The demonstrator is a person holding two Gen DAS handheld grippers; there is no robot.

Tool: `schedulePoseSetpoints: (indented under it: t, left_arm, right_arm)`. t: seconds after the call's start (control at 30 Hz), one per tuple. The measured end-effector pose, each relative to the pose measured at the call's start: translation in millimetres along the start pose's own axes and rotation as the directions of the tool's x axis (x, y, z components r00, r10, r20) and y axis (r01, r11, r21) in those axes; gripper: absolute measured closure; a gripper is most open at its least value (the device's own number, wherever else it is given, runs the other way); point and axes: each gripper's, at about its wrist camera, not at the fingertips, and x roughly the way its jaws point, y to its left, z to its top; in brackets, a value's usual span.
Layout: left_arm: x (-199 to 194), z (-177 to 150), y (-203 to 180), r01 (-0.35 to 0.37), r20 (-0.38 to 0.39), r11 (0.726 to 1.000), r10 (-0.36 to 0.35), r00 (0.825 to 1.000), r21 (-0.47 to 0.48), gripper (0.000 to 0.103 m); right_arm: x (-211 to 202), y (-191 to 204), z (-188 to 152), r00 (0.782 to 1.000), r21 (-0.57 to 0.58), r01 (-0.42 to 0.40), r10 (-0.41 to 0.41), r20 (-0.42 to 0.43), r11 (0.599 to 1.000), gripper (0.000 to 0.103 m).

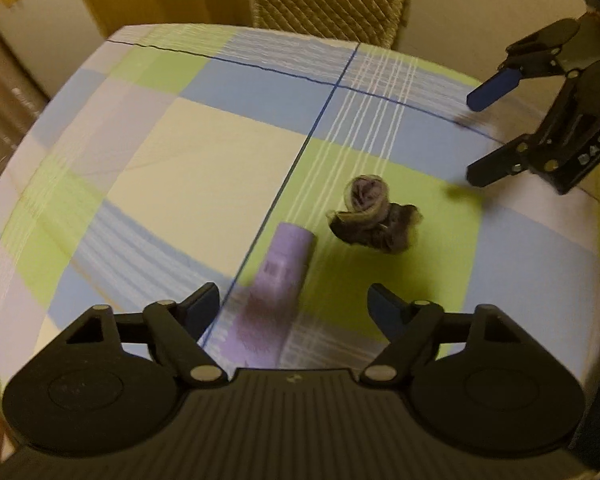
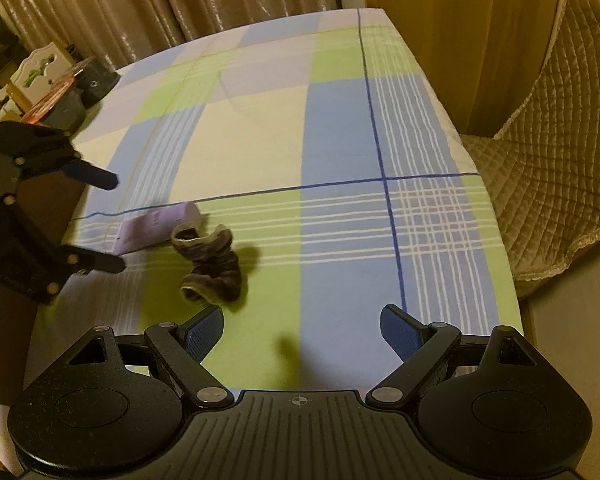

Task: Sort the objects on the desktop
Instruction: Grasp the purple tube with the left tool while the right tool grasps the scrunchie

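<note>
Table (image 2: 260, 128) w/ a checked cloth in blue, green & cream is filling both views. A quilted chair (image 2: 560, 128) is standing just beside its far right edge, and curtains (image 2: 140, 0) are hanging behind.

Left gripper (image 1: 293, 304) is hanging low over the table, fingers spread wide, holding nothing. It is pointing at the tube (image 1: 278, 284), w/ the tube's near end lying between its fingers, not touching as far as I can tell.

Right gripper (image 2: 302, 326) is also spread wide & holding nothing, over a green patch near the socks.

Purple tube is lying on its side. Dark socks (image 1: 374, 216) are sitting in a bunch just beside the tube's far end.
</note>
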Motion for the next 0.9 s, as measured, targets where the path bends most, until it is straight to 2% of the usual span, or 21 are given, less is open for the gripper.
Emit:
schedulePoseSetpoints:
  t: [0.1,0.2,0.27,0.4,0.57,0.73,0.9]
  left_arm:
    - [21.2,6.9,12.6,0.058,-0.039,0.998,-0.057,0.998,0.005,0.041]
    - [37.4,9.2,19.1,0.072,-0.073,0.997,-0.071,0.995,0.012,0.052]
    - [44.6,8.2,20.9,0.08,-0.095,0.997,-0.079,0.992,0.011,0.069]
    - [46.6,1.4,22.7,0.09,-0.103,0.996,-0.092,0.99,-0.021,0.072]
    - [39.0,-16.1,21.0,0.052,-0.119,0.994,-0.063,0.991,-0.098,0.073]
    - [24.4,-41.1,15.5,0.007,-0.14,0.978,-0.037,0.989,-0.208,0.074]
    - [9.4,-59.8,13.1,-0.004,-0.123,0.956,-0.033,0.992,-0.294,0.074]
  right_arm:
    - [3.2,-6.2,0.5,1.0,0.018,0.003,-0.003,-0.007,1.0,0.015]
    - [5.7,-11.9,0.9,1.0,0.036,0.004,-0.004,-0.011,0.999,0.015]
    - [6.6,-14.5,1.6,1.0,0.047,0.006,-0.005,-0.013,0.999,0.015]
    - [5.9,-14.0,4.2,1.0,0.053,-0.016,0.016,-0.001,0.998,0.015]
    - [12.6,0.5,11.0,0.997,0.006,-0.072,0.072,0.003,0.997,0.015]
    - [27.5,22.8,20.9,0.992,-0.058,-0.128,0.127,-0.013,0.99,0.015]
    - [49.6,43.4,29.2,0.989,-0.125,-0.148,0.145,-0.026,0.981,0.015]
